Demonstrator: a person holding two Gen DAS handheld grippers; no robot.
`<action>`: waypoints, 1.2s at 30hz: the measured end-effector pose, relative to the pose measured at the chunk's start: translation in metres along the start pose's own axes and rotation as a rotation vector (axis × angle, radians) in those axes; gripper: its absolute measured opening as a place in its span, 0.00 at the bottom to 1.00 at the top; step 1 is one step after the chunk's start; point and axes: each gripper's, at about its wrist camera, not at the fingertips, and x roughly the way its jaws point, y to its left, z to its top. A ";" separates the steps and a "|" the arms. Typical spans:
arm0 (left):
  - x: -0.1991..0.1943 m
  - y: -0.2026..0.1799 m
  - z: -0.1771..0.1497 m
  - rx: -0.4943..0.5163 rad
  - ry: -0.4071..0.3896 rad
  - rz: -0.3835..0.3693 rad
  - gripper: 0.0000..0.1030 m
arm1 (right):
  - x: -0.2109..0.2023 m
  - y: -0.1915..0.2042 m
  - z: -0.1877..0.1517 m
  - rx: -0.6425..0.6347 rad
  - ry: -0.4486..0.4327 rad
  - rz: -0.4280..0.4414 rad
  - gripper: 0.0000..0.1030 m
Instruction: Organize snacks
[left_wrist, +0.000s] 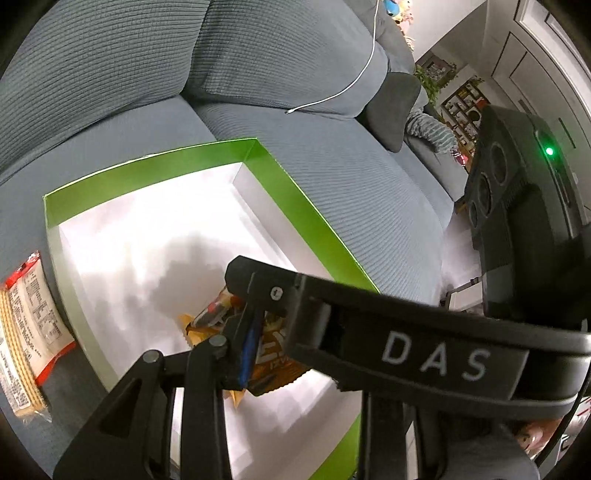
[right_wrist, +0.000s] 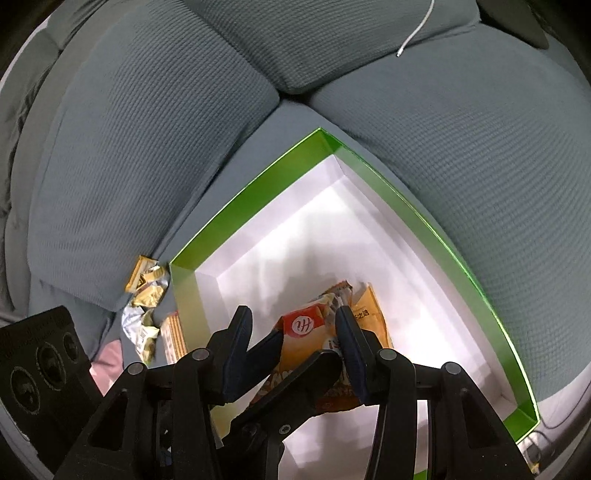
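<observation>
The right gripper (right_wrist: 295, 354) hangs spread wide over the orange crinkly snack packets (right_wrist: 354, 332) lying in the green-walled white cardboard box (right_wrist: 443, 236) beneath it. The left gripper's (left_wrist: 243, 332) state is unclear; crowded together, they may collide.

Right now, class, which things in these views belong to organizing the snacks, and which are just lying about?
Belongs to the job:
green box
orange snack packets in the box
wafer pack beside the box
gold wrappers on the sofa
right hand-held gripper, open

Just lying about:
sofa
white cable
dark cushion
</observation>
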 end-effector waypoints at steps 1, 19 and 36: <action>-0.002 0.000 0.001 -0.004 0.001 0.010 0.30 | 0.000 0.001 0.000 0.001 -0.003 -0.002 0.48; -0.155 0.054 -0.038 -0.175 -0.248 0.249 0.79 | -0.045 0.034 -0.015 -0.082 -0.193 0.004 0.70; -0.226 0.166 -0.130 -0.524 -0.336 0.424 0.92 | -0.049 0.103 -0.047 -0.297 -0.276 0.297 0.92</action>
